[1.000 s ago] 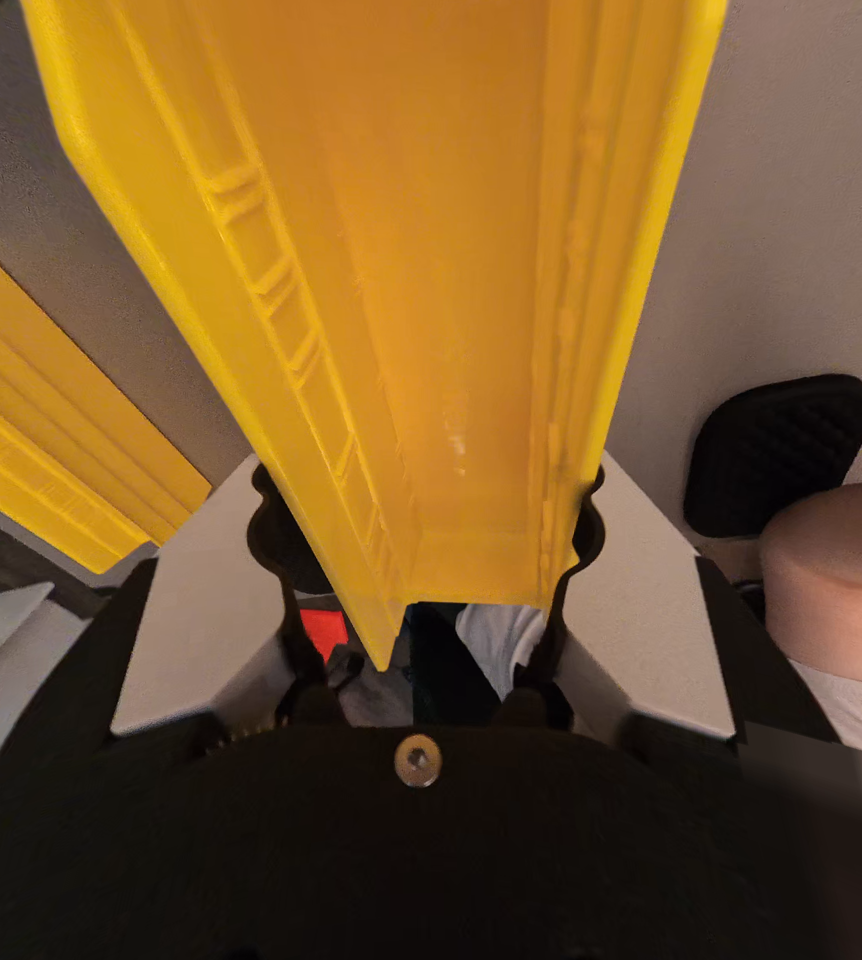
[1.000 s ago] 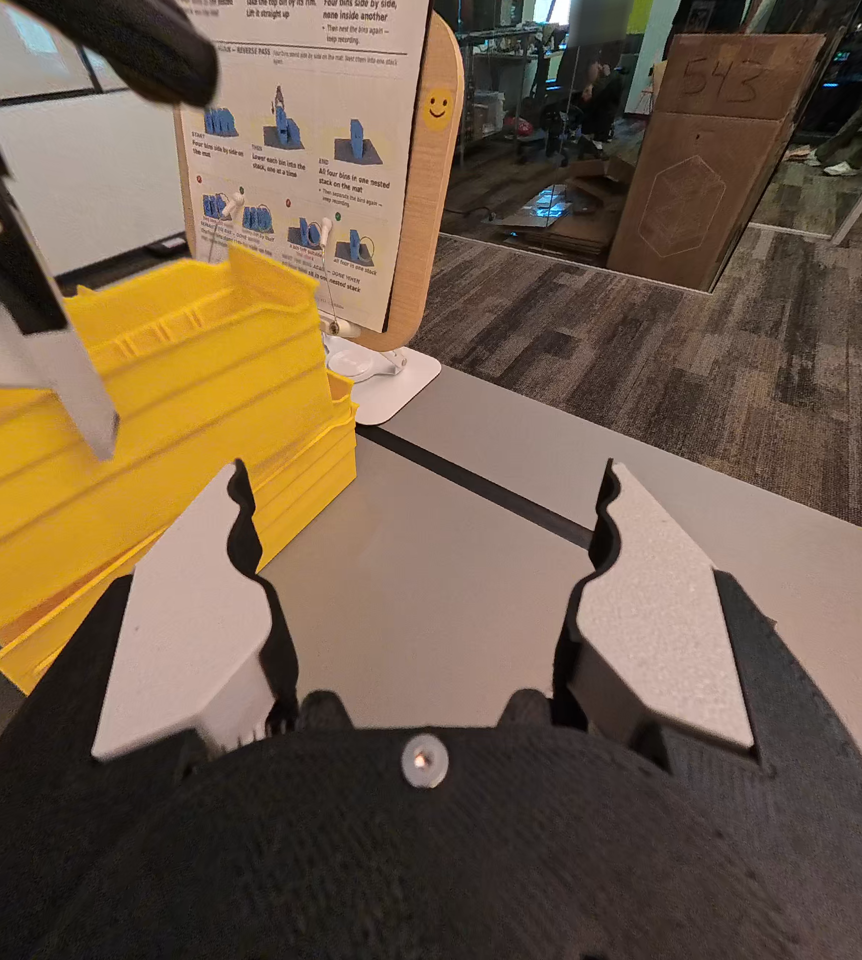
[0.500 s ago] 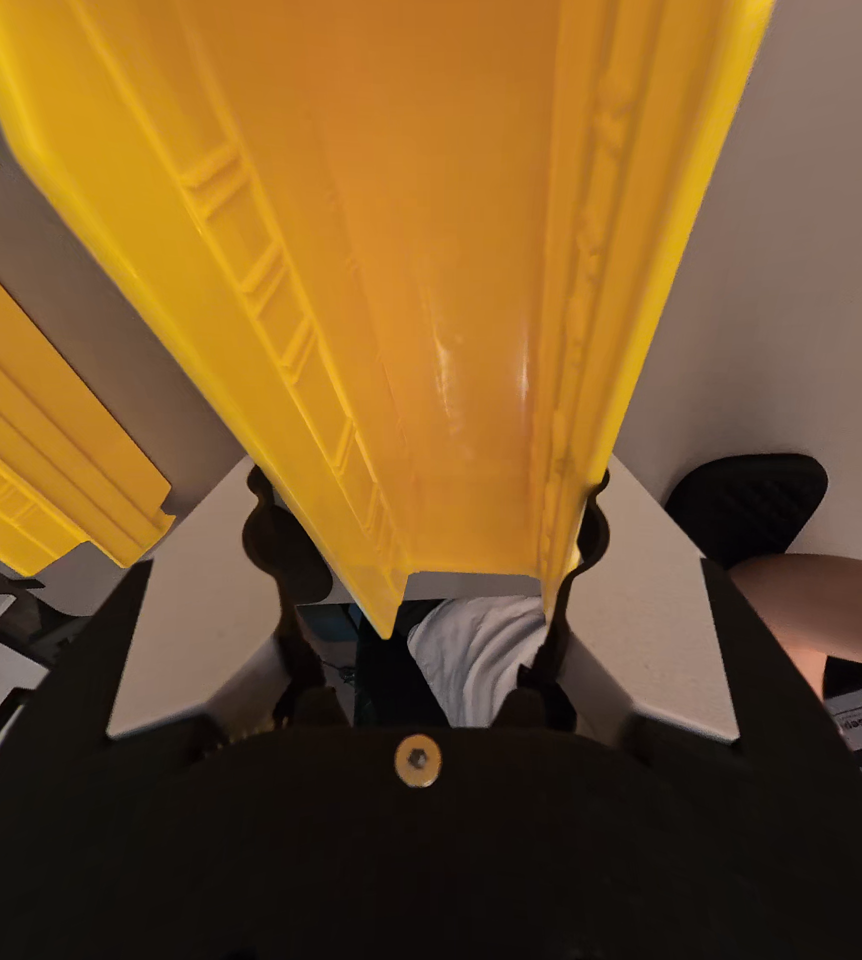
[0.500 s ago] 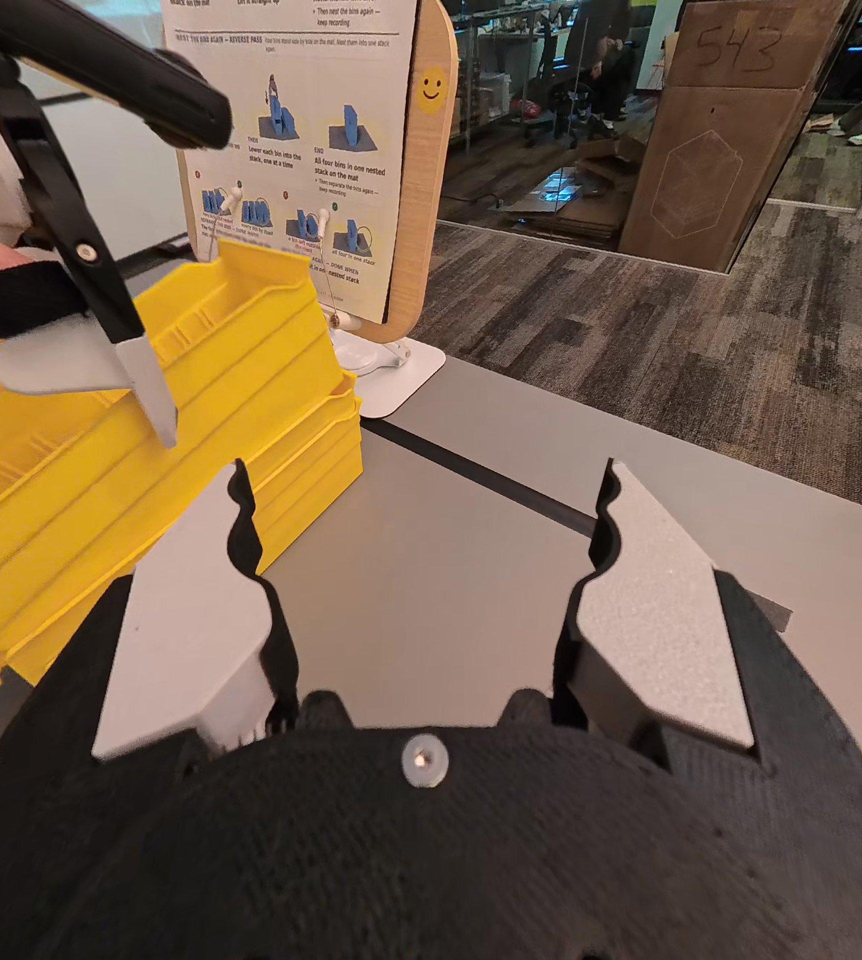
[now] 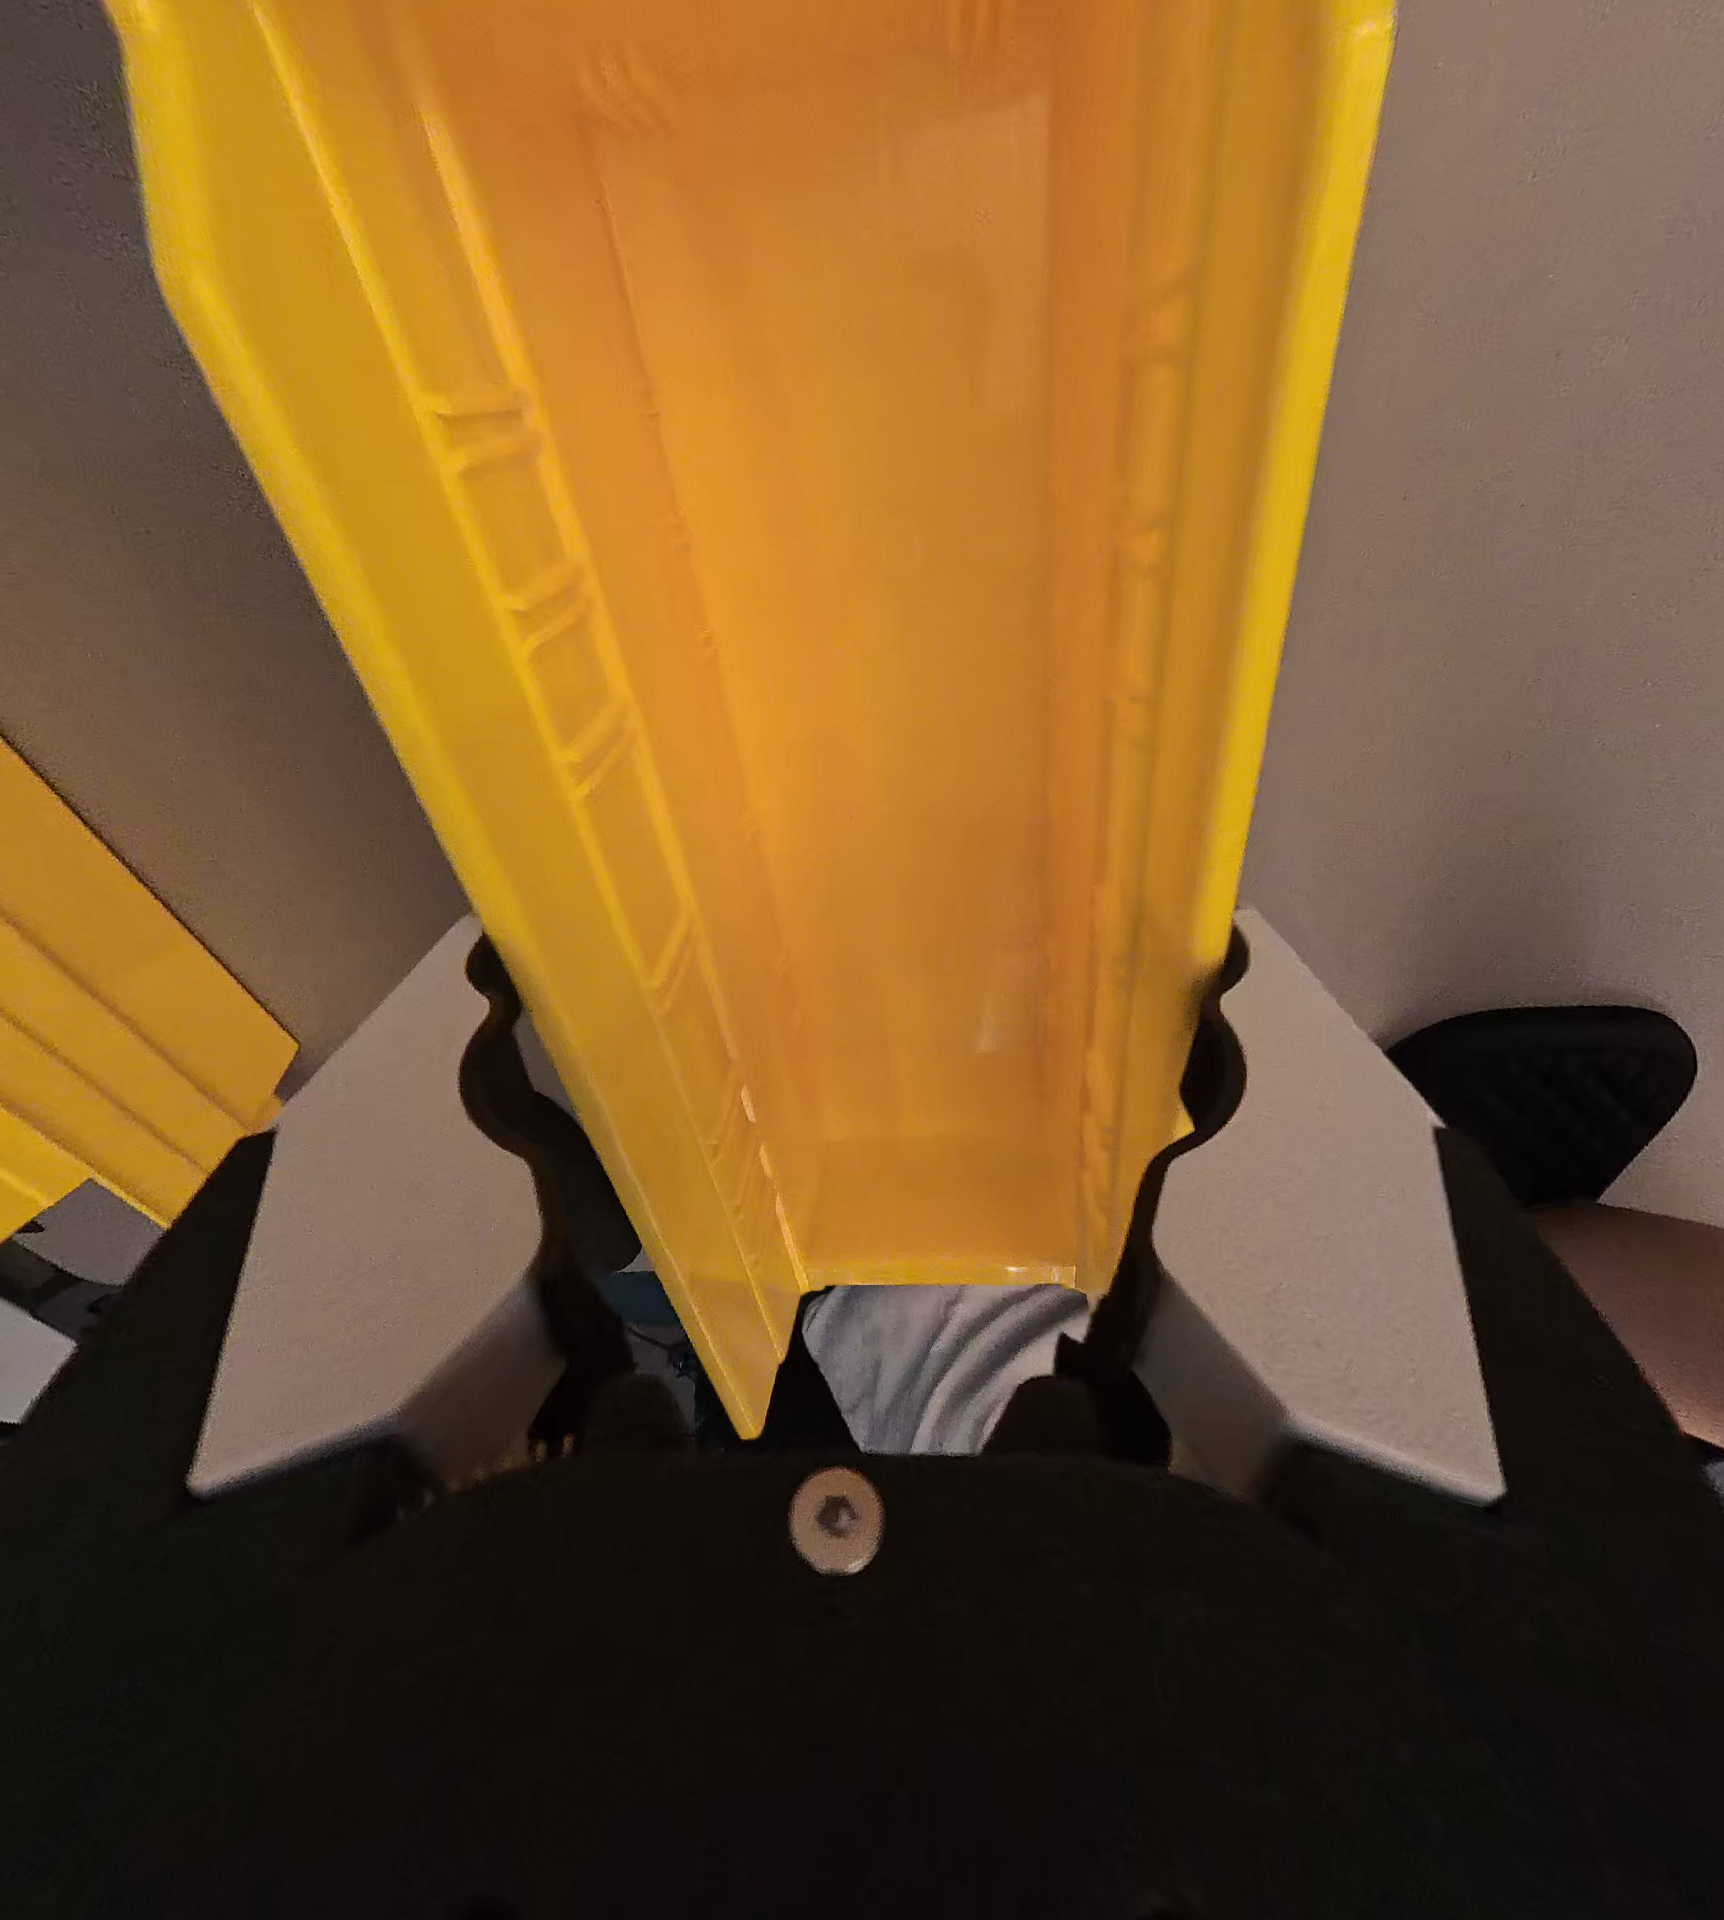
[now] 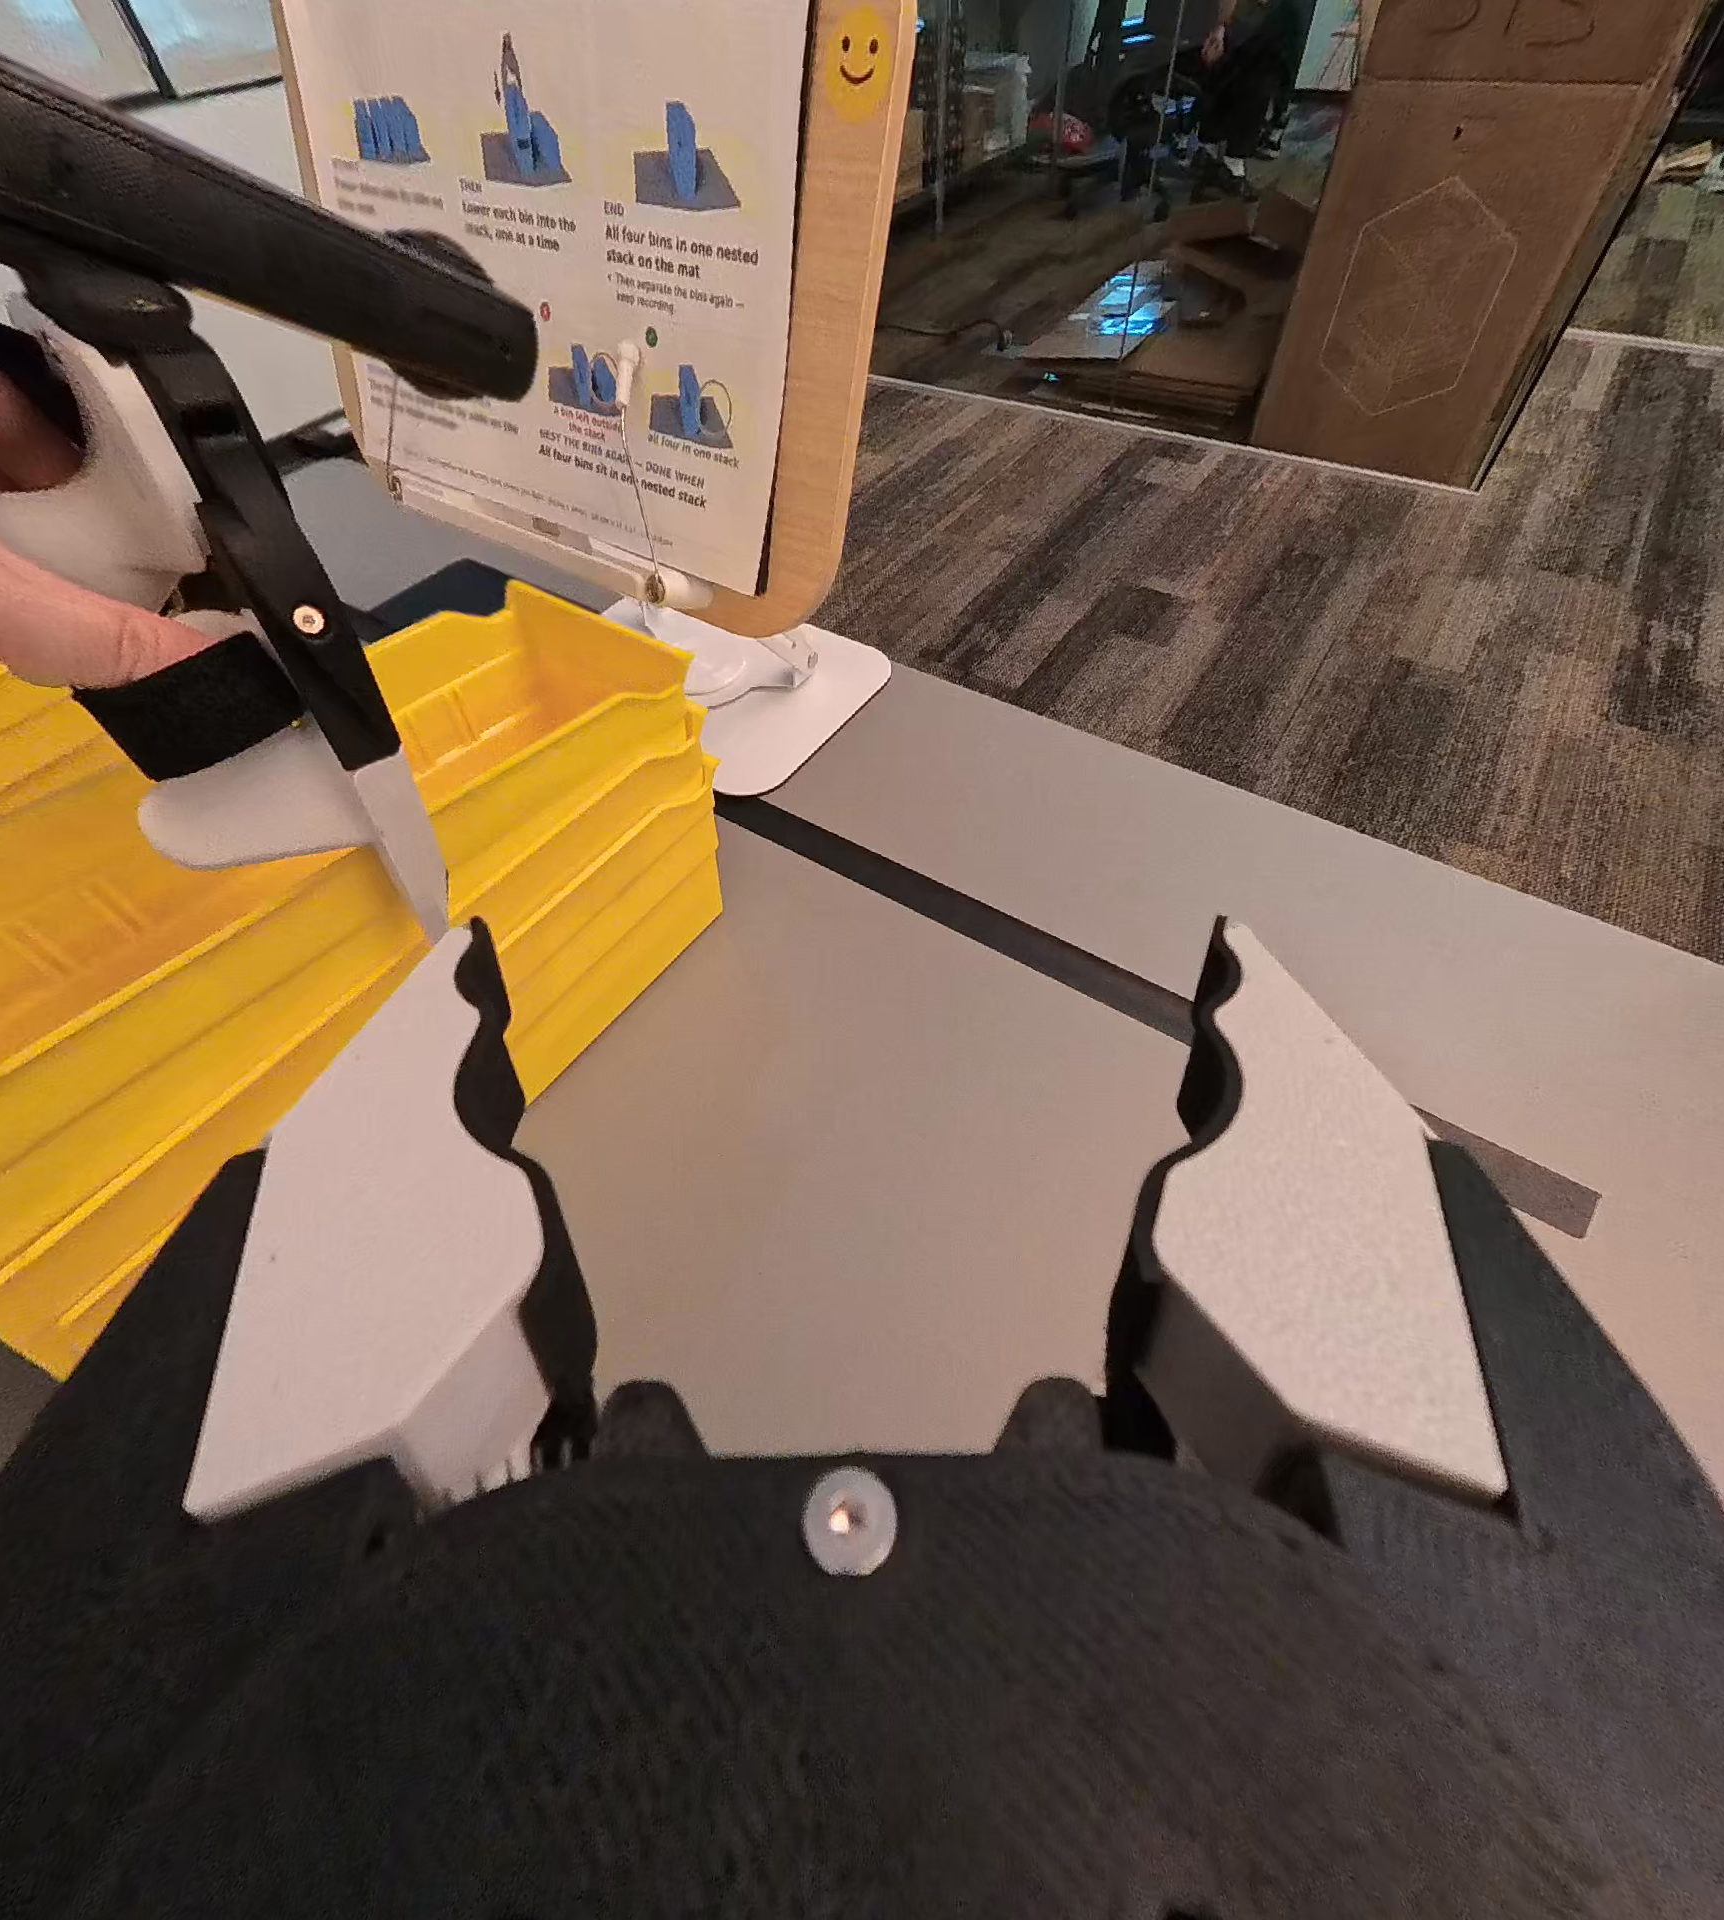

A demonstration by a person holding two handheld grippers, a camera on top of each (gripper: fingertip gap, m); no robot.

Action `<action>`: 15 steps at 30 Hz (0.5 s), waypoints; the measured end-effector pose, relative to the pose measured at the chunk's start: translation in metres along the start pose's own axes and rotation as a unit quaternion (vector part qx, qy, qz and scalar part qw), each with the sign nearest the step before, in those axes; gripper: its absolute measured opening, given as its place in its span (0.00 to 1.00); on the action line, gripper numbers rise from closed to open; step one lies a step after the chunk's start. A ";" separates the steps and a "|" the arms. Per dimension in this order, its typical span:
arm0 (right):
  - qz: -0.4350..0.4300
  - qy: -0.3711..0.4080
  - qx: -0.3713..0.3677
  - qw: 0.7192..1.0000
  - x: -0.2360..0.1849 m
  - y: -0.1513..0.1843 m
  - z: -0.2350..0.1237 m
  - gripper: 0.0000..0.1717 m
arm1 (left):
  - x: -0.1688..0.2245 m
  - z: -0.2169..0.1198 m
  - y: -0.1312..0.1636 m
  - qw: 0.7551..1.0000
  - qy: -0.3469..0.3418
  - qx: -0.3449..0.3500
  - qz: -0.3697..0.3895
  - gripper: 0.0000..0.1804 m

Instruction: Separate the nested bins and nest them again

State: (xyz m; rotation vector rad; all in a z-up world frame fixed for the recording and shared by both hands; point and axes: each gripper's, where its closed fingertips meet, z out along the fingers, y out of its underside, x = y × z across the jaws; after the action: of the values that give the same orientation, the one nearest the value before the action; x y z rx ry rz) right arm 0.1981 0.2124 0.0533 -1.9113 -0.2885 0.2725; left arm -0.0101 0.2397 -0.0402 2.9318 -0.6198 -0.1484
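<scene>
A yellow bin [image 5: 837, 623] sits between the spread fingers of the left gripper [image 5: 853, 1039], its right rim against one pad [image 5: 1216, 1039] — a gap shows at the other, so it is judged loose, not clamped. It lies just beside the nested stack [image 6: 577, 831] on the table [image 6: 941, 1143]. The right gripper [image 6: 842, 1029] is held wide and bare — probably ready to steady the stack.
</scene>
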 end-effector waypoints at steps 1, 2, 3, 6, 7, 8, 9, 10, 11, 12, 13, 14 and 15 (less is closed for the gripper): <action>-0.001 -0.001 -0.002 1.000 0.000 0.001 0.001 0.76 | 0.001 0.000 0.000 1.000 0.003 -0.001 0.001 0.72; -0.002 -0.001 -0.004 1.000 -0.001 0.001 0.002 0.76 | 0.000 0.000 0.000 1.000 0.004 -0.001 0.002 0.72; -0.003 -0.002 -0.005 1.000 -0.001 0.002 0.003 0.76 | 0.000 0.000 0.000 1.000 0.005 -0.001 0.003 0.72; -0.006 0.000 -0.012 1.000 -0.002 0.005 0.004 0.76 | 0.001 0.000 -0.001 1.000 0.005 -0.001 0.003 0.72; -0.007 0.000 -0.013 1.000 -0.002 0.005 0.005 0.76 | 0.001 0.000 -0.001 1.000 0.004 0.000 0.004 0.71; -0.007 0.000 -0.015 1.000 -0.002 0.006 0.005 0.76 | 0.001 -0.001 -0.001 1.000 0.003 0.002 0.005 0.69; -0.009 0.000 -0.016 1.000 -0.002 0.006 0.005 0.76 | 0.000 -0.001 -0.001 1.000 0.003 0.004 0.005 0.67; -0.010 0.001 -0.016 1.000 -0.003 0.006 0.005 0.76 | 0.000 -0.002 -0.001 1.000 0.002 0.006 0.004 0.67; -0.011 0.001 -0.016 1.000 -0.003 0.005 0.005 0.76 | 0.000 -0.002 -0.001 1.000 0.002 0.007 0.004 0.66; -0.011 0.001 -0.015 1.000 -0.003 0.005 0.005 0.76 | 0.000 -0.003 0.000 1.000 0.000 0.006 0.005 0.66; -0.012 0.000 -0.015 1.000 -0.004 0.005 0.005 0.76 | 0.001 -0.004 0.000 1.000 -0.002 0.006 0.006 0.66; -0.012 0.000 -0.016 1.000 -0.004 0.005 0.005 0.76 | 0.000 -0.006 0.001 1.000 -0.002 0.007 0.005 0.66; -0.012 0.000 -0.017 1.000 -0.004 0.006 0.005 0.76 | 0.000 -0.007 0.000 1.000 -0.003 0.009 0.005 0.66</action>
State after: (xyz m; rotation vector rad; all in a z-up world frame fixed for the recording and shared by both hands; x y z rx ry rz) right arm 0.1931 0.2139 0.0464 -1.9395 -0.3170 0.2523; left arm -0.0092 0.2403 -0.0329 2.9465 -0.6410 -0.1509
